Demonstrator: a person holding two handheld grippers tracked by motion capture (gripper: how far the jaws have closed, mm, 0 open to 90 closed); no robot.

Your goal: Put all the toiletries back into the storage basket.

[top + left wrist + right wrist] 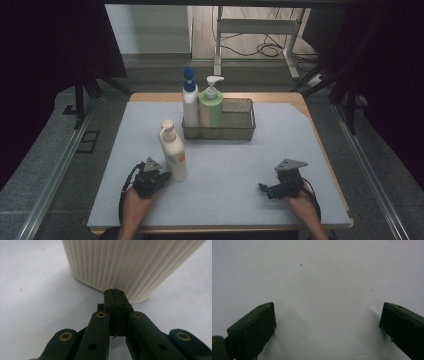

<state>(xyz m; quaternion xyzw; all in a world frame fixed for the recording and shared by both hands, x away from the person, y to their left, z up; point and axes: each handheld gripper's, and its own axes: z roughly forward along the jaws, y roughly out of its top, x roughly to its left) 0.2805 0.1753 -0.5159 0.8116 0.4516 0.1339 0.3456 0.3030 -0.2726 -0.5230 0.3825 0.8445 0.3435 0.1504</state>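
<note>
We see the left tongs (161, 178) with their jaws pressed together, empty, tips touching or nearly touching the base of the tall cream ribbed pump bottle (173, 150), which stands upright on the pale grey counter (225, 185), left of centre. In the left gripper view the tips meet the bottle's (130, 265) bottom edge. The right tongs (263, 188) hold their jaws wide apart over bare counter (324, 277), gripping nothing. Open surface lies between both hands. Behind, a grey mesh basket (239, 122) holds a white bottle with blue pump (190, 97) and a green pump bottle (210, 105); its right half is free.
</note>
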